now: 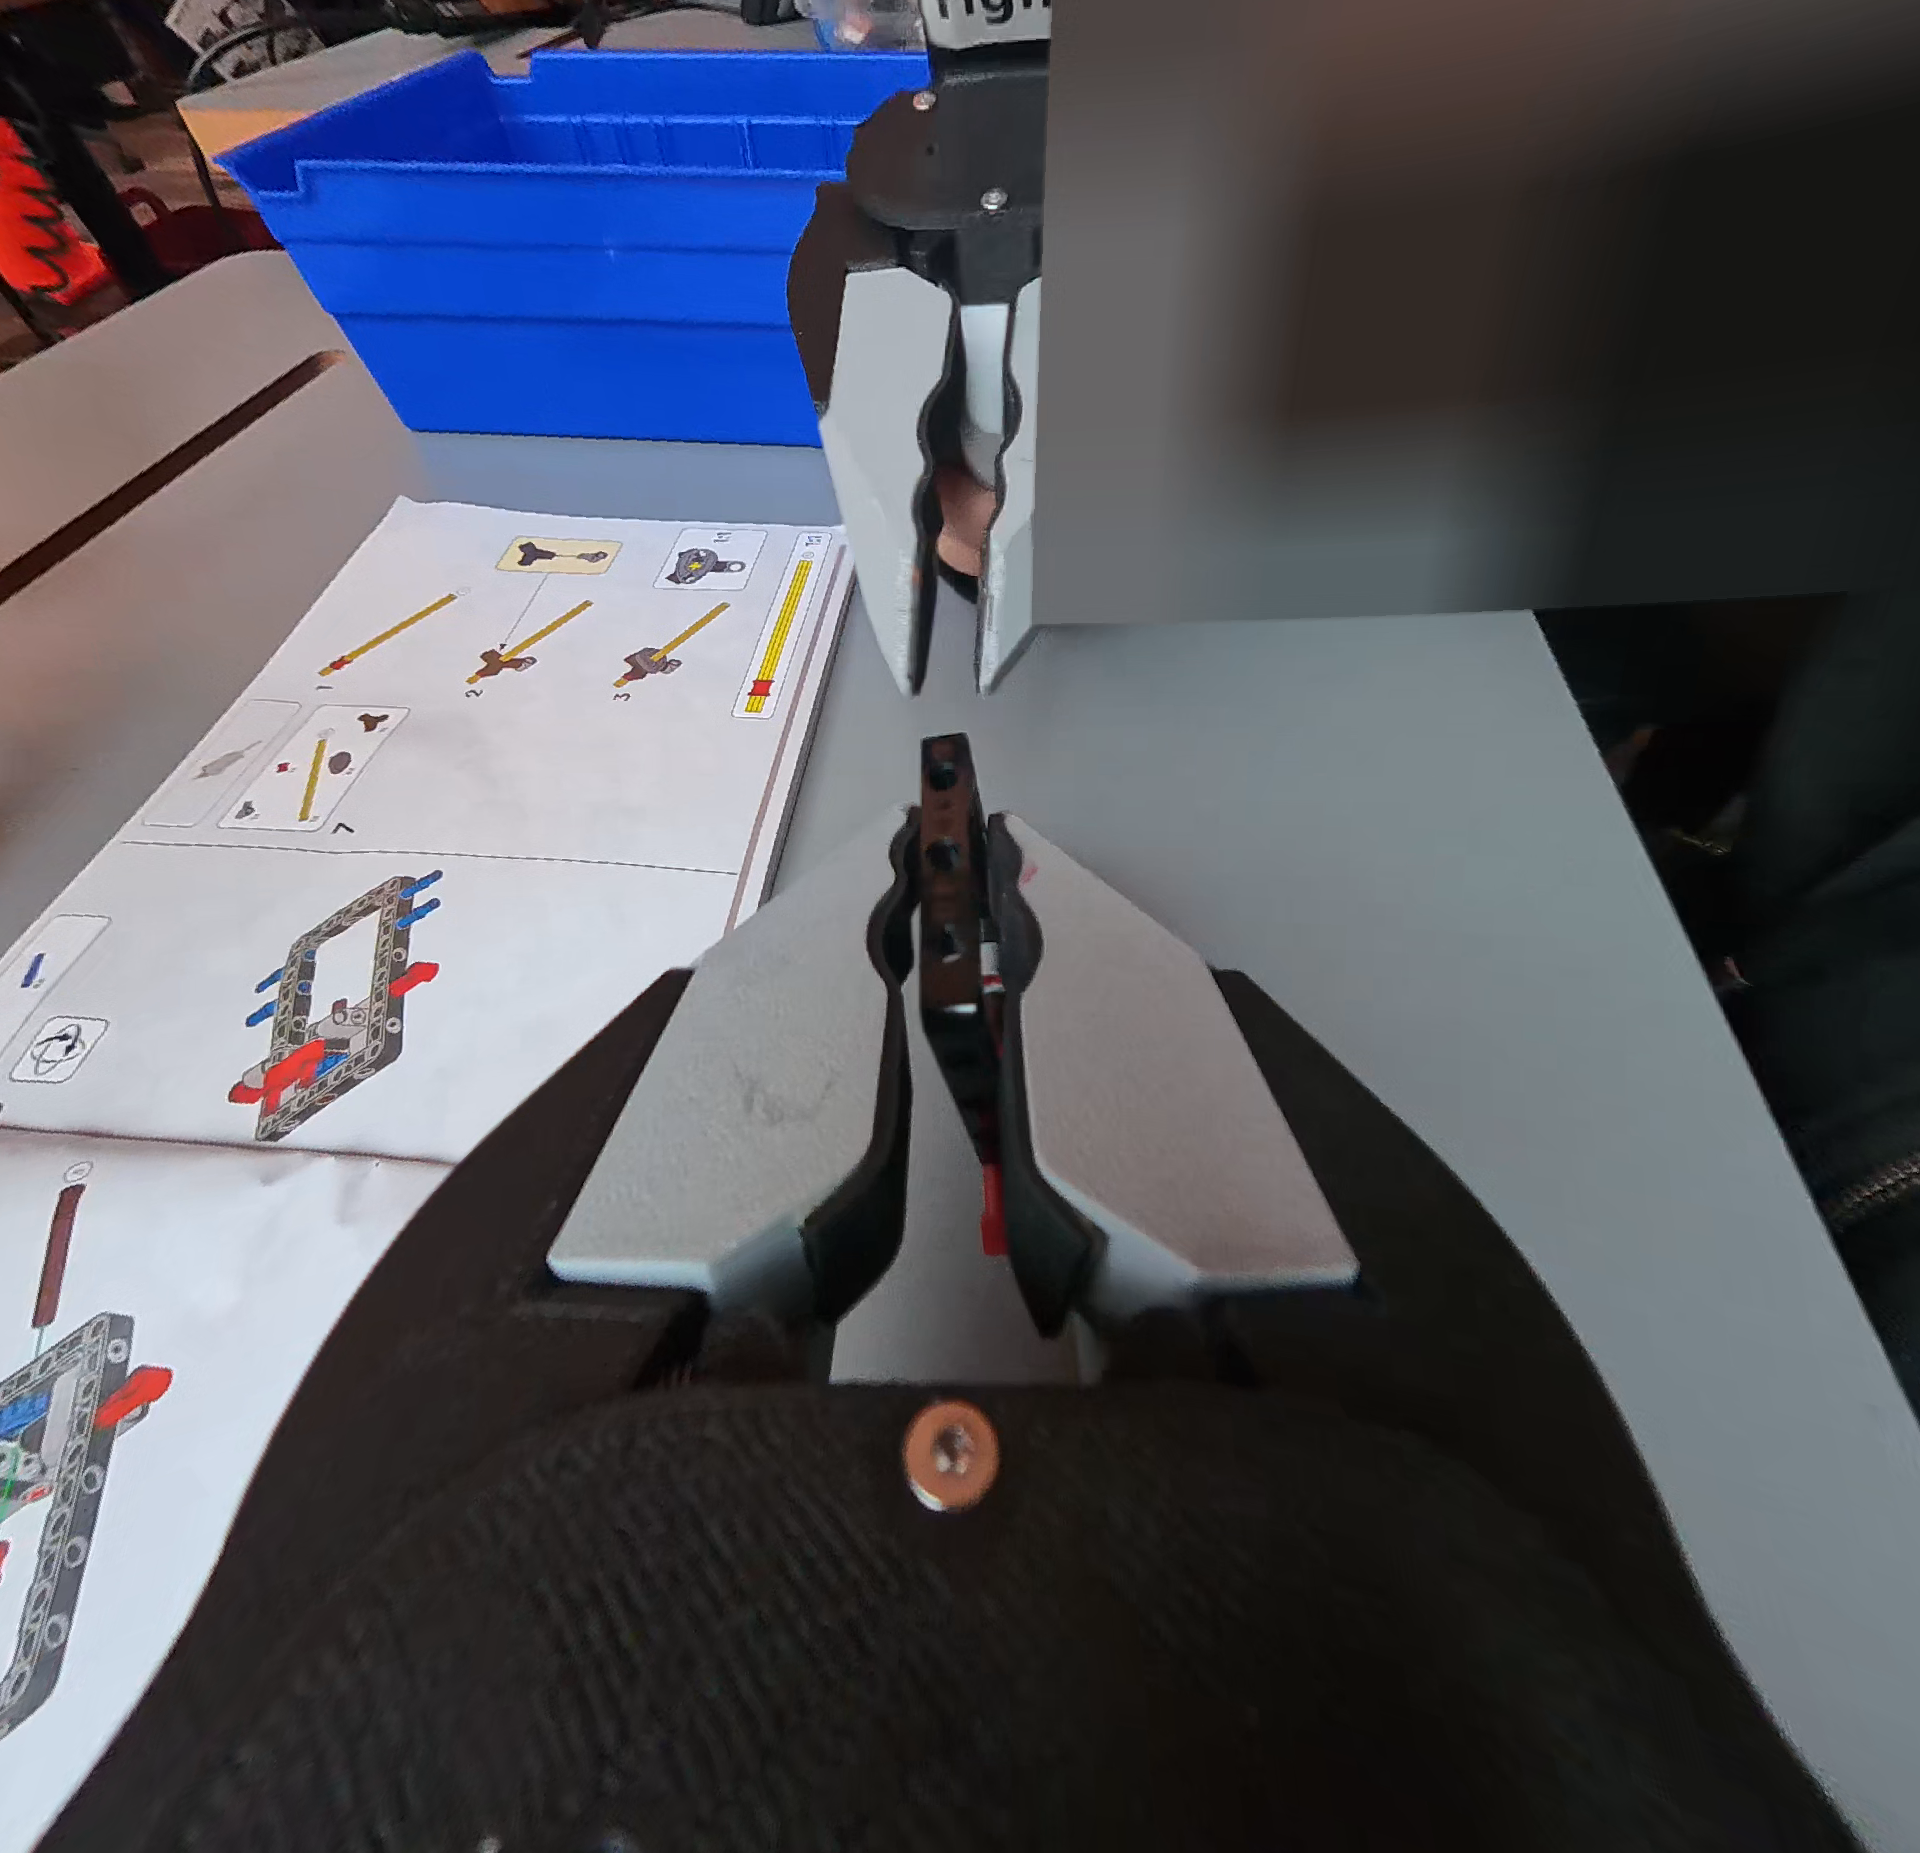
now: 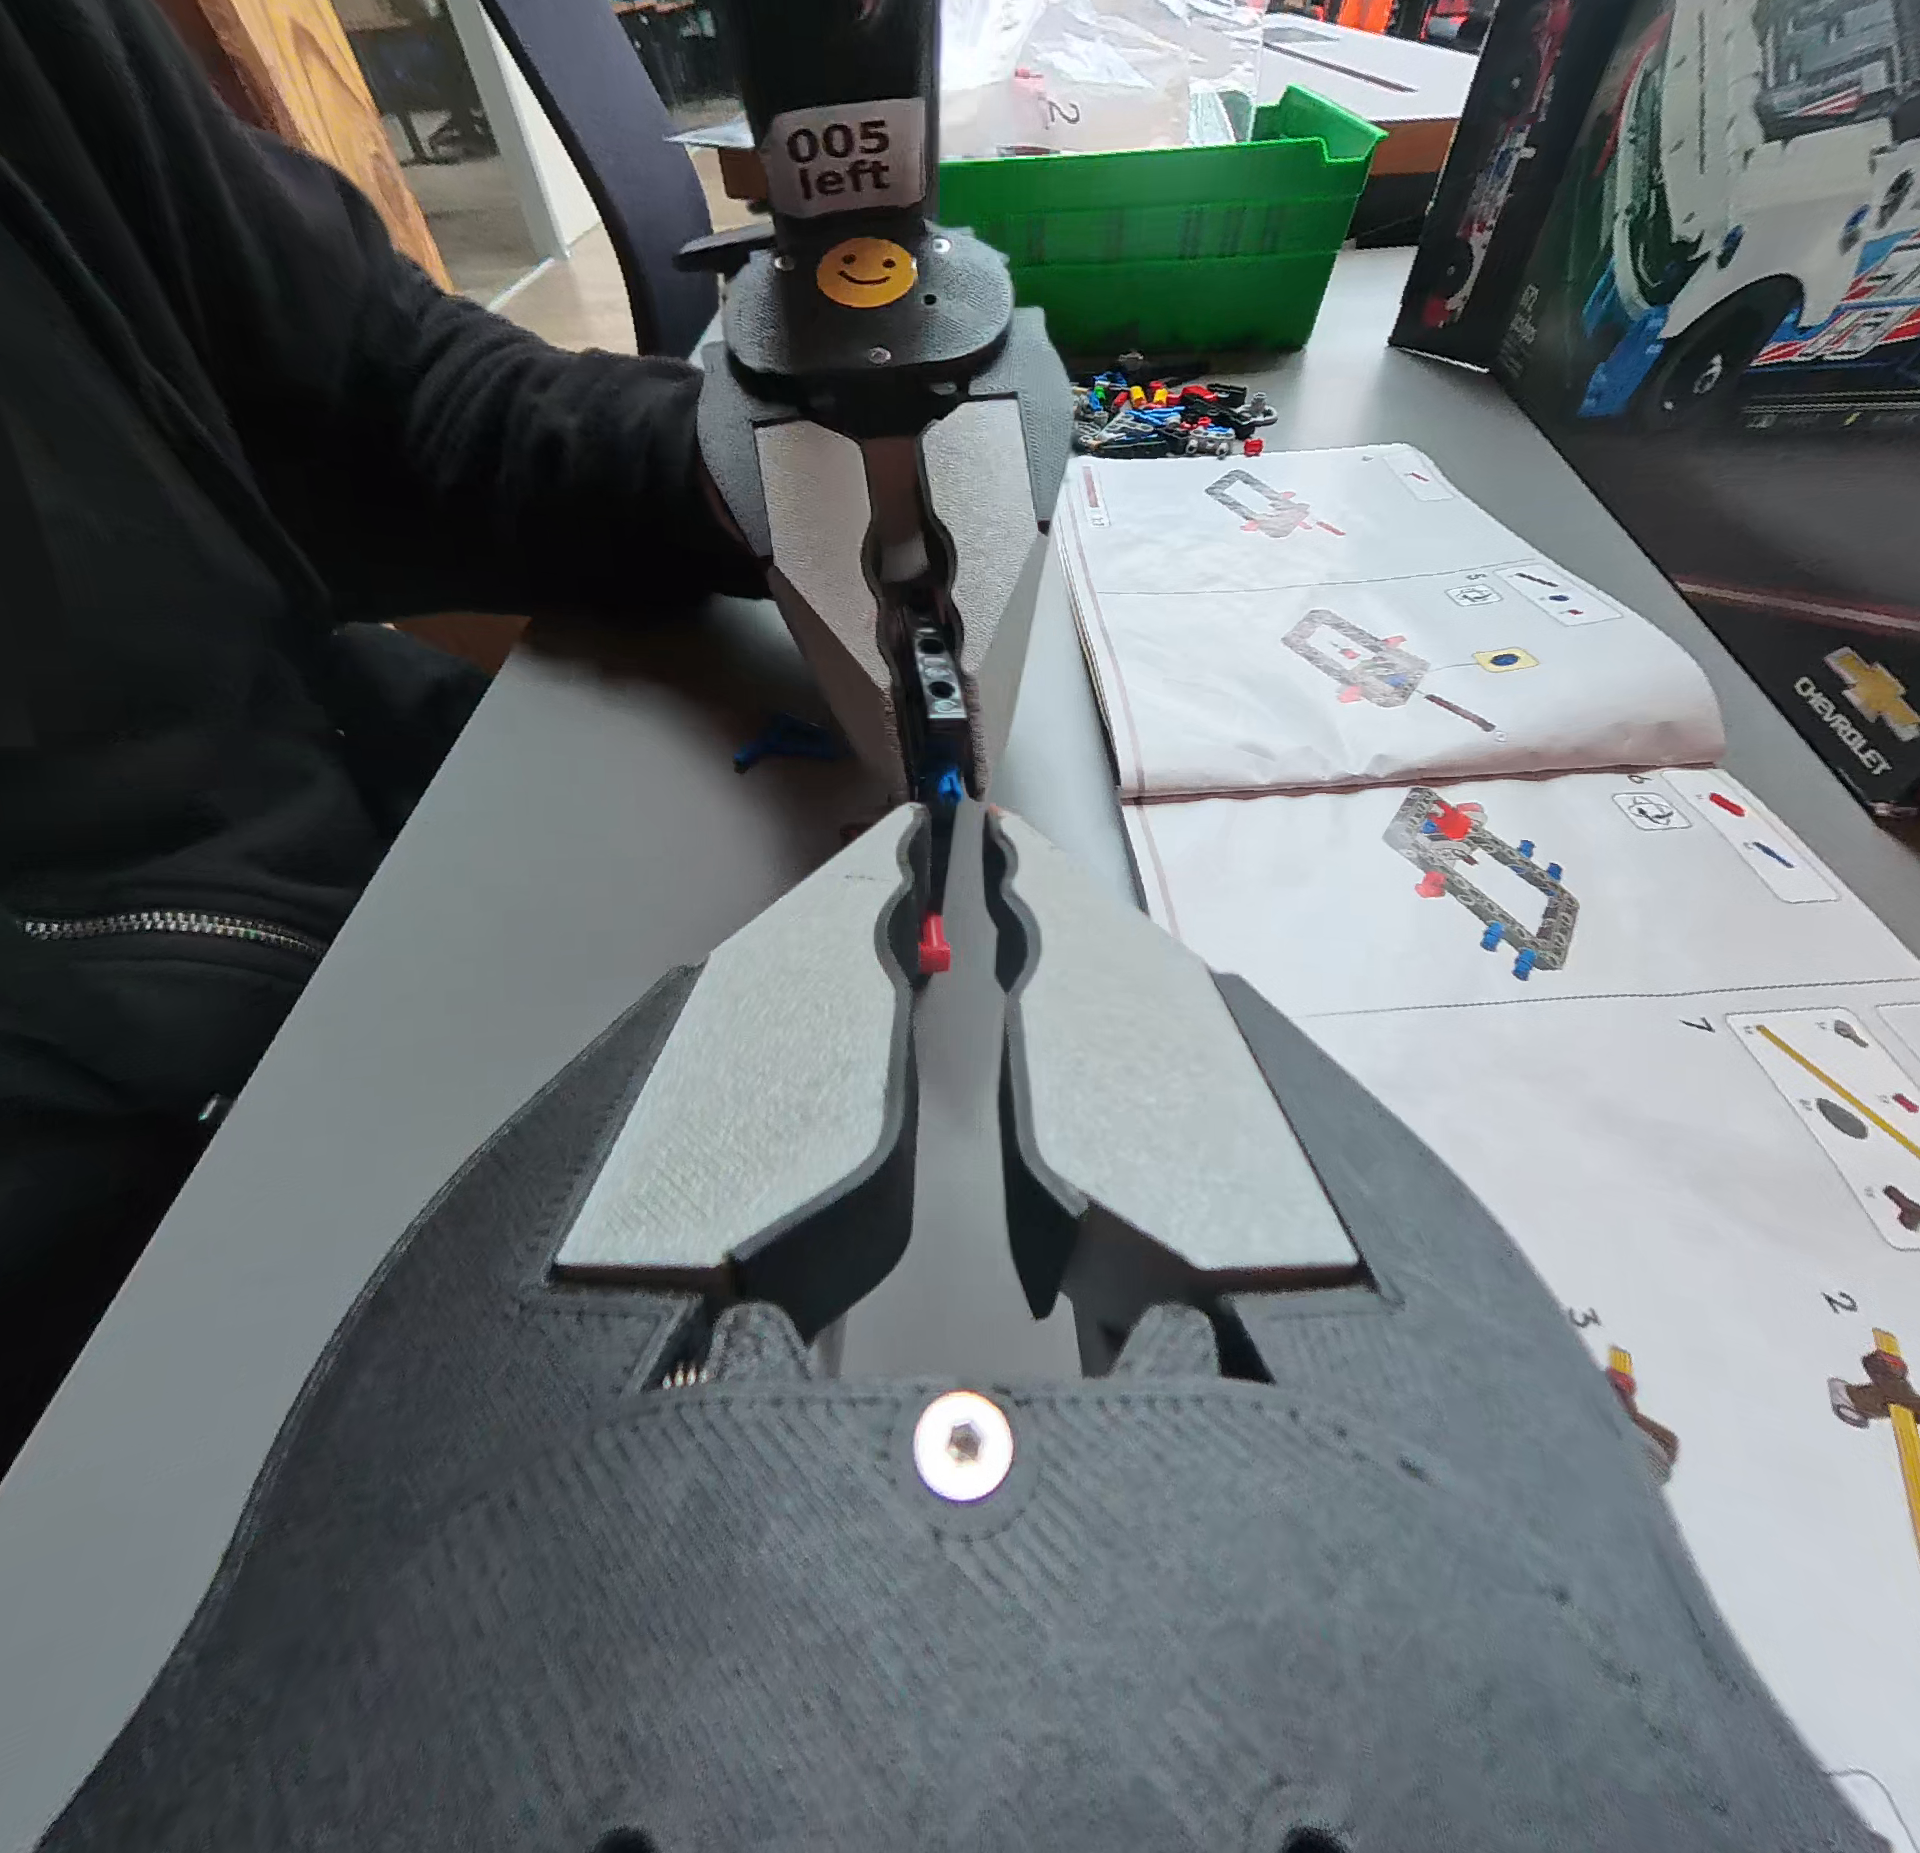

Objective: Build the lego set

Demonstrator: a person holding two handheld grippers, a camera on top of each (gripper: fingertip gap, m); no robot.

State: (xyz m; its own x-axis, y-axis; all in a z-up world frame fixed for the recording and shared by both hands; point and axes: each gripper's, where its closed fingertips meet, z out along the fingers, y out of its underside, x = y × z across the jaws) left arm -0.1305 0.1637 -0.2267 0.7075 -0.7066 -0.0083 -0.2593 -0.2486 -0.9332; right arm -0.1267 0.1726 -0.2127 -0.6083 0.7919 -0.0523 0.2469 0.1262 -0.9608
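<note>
The left gripper (image 1: 951,827) is closed on a black Lego beam (image 1: 948,847), held on edge above the grey table (image 1: 1299,868), its holed end sticking out past the fingertips. A blue pin (image 2: 943,785) sits at that end. The right gripper (image 2: 951,827) faces it, tip close to tip, jaws slightly apart, with a small red piece (image 2: 933,946) between them; whether it is truly pinched I cannot tell. The instruction booklet (image 1: 499,764) lies open beside the grippers, a blue bin (image 1: 582,265) behind it.
</note>
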